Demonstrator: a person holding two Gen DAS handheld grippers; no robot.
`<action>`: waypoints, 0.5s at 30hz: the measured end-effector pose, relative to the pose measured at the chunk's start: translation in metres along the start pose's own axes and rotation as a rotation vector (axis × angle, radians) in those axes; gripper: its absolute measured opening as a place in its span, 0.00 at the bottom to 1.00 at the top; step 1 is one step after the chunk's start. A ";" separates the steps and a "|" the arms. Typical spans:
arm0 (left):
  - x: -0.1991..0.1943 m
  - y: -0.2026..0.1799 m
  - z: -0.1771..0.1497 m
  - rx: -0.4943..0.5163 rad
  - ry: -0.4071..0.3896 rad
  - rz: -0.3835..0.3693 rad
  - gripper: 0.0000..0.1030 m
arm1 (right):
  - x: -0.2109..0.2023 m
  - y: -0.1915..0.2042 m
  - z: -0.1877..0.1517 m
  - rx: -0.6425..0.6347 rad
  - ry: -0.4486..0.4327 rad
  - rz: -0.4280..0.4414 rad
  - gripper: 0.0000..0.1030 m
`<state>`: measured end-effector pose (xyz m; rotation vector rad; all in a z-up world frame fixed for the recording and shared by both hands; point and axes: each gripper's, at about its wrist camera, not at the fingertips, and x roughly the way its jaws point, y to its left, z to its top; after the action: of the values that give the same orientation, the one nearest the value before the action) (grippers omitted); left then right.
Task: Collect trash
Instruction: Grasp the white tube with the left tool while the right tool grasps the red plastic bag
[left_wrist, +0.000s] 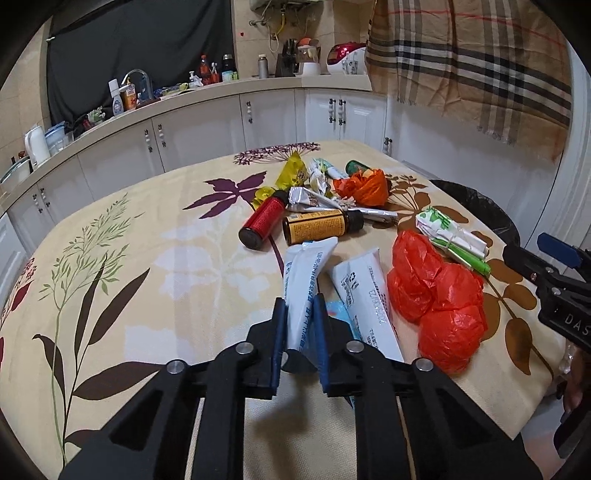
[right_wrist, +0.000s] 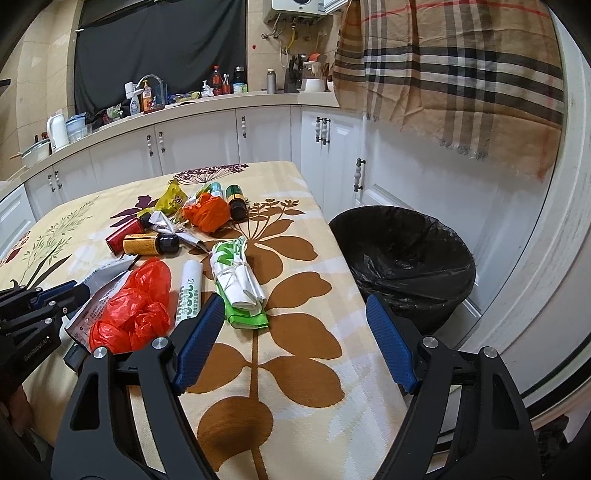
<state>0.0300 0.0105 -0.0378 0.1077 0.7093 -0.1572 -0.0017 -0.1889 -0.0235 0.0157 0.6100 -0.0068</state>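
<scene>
Even, soft indoor light, sharp focus throughout; fisheye bends the edges into dark vignetted corners.

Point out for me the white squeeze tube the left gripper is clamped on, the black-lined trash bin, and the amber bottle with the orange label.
White squeeze tube (left_wrist: 303, 295): left wrist view, its printed body.
Black-lined trash bin (right_wrist: 402, 258): right wrist view, inner liner.
Amber bottle with orange label (left_wrist: 314, 228): left wrist view, its label.

Floral cloth (right_wrist: 295, 369) covers counter; white cabinets (right_wrist: 199, 144) at 12 o'clock, plaid cloth (right_wrist: 461, 74) hanging at 2, white kettle (left_wrist: 36, 144) at 9.
</scene>
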 end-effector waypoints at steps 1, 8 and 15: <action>-0.002 0.001 0.000 -0.006 -0.007 0.001 0.12 | 0.000 0.001 0.000 -0.001 0.000 0.002 0.75; -0.021 0.018 -0.001 -0.052 -0.043 0.032 0.11 | -0.004 0.014 0.003 -0.019 -0.010 0.032 0.74; -0.030 0.041 -0.006 -0.095 -0.046 0.091 0.10 | -0.010 0.041 0.006 -0.062 -0.020 0.096 0.73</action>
<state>0.0106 0.0554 -0.0210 0.0453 0.6638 -0.0383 -0.0063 -0.1477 -0.0123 -0.0148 0.5889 0.1047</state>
